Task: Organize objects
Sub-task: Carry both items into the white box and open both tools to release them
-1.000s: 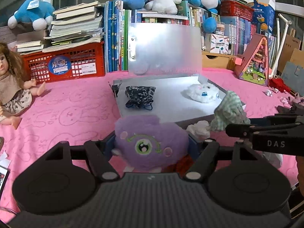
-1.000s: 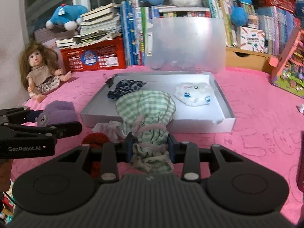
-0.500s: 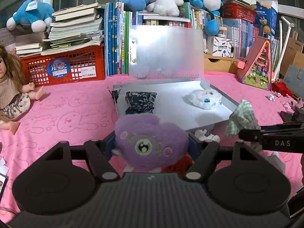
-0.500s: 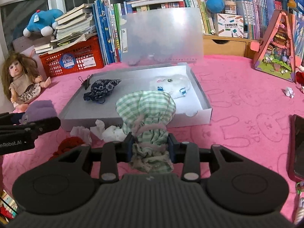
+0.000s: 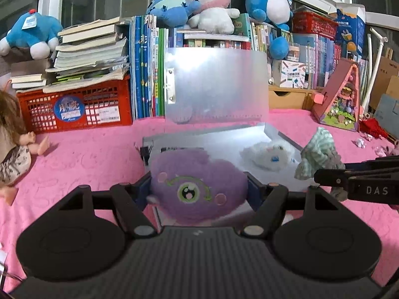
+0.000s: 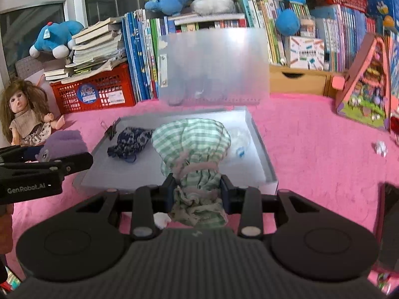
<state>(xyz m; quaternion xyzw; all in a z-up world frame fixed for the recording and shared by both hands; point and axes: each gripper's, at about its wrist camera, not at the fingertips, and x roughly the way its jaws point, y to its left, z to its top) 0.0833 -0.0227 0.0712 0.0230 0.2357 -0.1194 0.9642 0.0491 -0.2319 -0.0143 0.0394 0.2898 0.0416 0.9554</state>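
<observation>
Two tools, purple plush (image 5: 197, 186) clamped left, checked pouch (image 6: 194, 149) right

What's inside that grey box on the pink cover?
Inside the grey box lie a dark patterned pouch and a white fluffy toy. The held green checked pouch and purple plush block parts of the floor, so more may be hidden.
</observation>
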